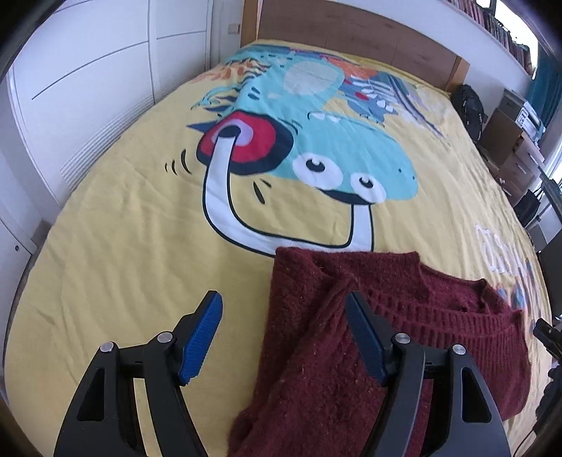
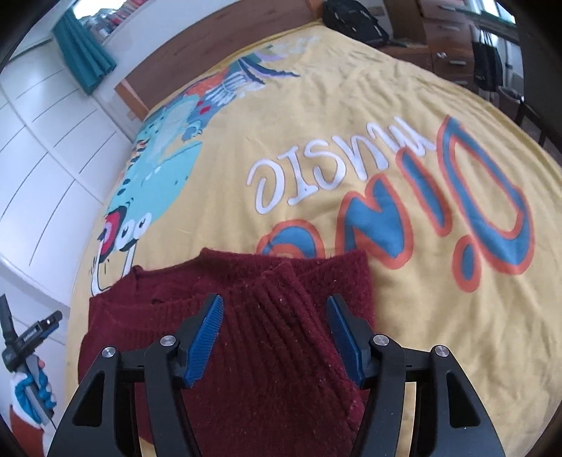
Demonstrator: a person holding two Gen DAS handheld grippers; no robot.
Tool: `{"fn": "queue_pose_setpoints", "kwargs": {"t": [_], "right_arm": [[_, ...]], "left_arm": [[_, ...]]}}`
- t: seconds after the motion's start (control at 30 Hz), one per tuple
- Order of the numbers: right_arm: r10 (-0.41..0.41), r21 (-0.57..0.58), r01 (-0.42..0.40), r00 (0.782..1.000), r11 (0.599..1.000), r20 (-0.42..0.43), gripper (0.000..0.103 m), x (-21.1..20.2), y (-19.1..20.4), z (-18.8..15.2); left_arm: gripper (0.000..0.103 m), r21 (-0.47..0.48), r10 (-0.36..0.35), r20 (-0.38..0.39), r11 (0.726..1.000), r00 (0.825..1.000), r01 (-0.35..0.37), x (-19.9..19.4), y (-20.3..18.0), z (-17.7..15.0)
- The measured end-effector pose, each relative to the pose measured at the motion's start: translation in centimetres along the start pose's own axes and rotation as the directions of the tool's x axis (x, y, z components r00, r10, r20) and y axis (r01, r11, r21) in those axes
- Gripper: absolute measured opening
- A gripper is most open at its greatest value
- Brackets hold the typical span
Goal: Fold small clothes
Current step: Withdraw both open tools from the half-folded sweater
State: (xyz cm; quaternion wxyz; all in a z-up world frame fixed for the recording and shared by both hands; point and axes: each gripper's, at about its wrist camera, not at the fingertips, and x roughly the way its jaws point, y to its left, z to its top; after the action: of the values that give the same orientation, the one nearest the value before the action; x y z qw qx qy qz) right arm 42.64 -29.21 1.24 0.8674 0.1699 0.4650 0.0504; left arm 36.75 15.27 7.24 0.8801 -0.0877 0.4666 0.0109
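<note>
A dark red knitted sweater [image 1: 368,316] lies folded on the yellow bedspread [image 1: 123,246], its sleeves turned in over the body. My left gripper [image 1: 284,316] hovers open over the sweater's left edge, blue pads [image 1: 203,337] apart, nothing gripped. In the right wrist view the sweater [image 2: 246,334] fills the lower middle, a ribbed sleeve lying across it. My right gripper [image 2: 275,316] stands open above that sleeve, its pads clear of the knit. A gloved hand holding the other gripper [image 2: 31,355] shows at the far left.
The bedspread [image 2: 404,105] carries a cartoon dinosaur print [image 1: 333,140] and large lettering [image 2: 386,197]. A wooden headboard [image 1: 368,31] stands beyond. White wardrobe doors [image 1: 87,88] line the left side; a black backpack [image 1: 469,105] and wooden drawers [image 2: 449,38] sit at the right.
</note>
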Motion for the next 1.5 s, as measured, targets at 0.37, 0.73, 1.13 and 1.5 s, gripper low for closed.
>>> {"fn": "queue_pose_setpoints", "kwargs": {"t": [0.37, 0.73, 1.13, 1.5], "right_arm": [[-0.009, -0.189, 0.003, 0.999, 0.982, -0.031, 0.063, 1.6, 3.2, -3.2], [-0.049, -0.199, 0.033, 0.996, 0.979, -0.076, 0.063, 2.8, 0.8, -5.5], [-0.031, -0.294, 0.018, 0.999, 0.956, -0.04, 0.063, -0.6, 4.6, -10.2], [-0.099, -0.313, 0.075, 0.993, 0.947, -0.063, 0.063, 1.4, 3.4, -12.3]], "left_arm": [[0.067, 0.109, -0.06, -0.018, 0.992, 0.998, 0.061, 0.9, -4.4, -2.9], [0.068, 0.168, -0.031, -0.105, 0.985, 0.994, 0.048, 5.5, -5.7, -7.5], [0.068, 0.205, -0.07, -0.027, 0.976, 0.997, 0.074, 0.0, -7.2, -10.5], [0.068, 0.194, -0.018, -0.022, 0.981, 1.0, 0.022, 1.9, -6.7, -13.8]]}}
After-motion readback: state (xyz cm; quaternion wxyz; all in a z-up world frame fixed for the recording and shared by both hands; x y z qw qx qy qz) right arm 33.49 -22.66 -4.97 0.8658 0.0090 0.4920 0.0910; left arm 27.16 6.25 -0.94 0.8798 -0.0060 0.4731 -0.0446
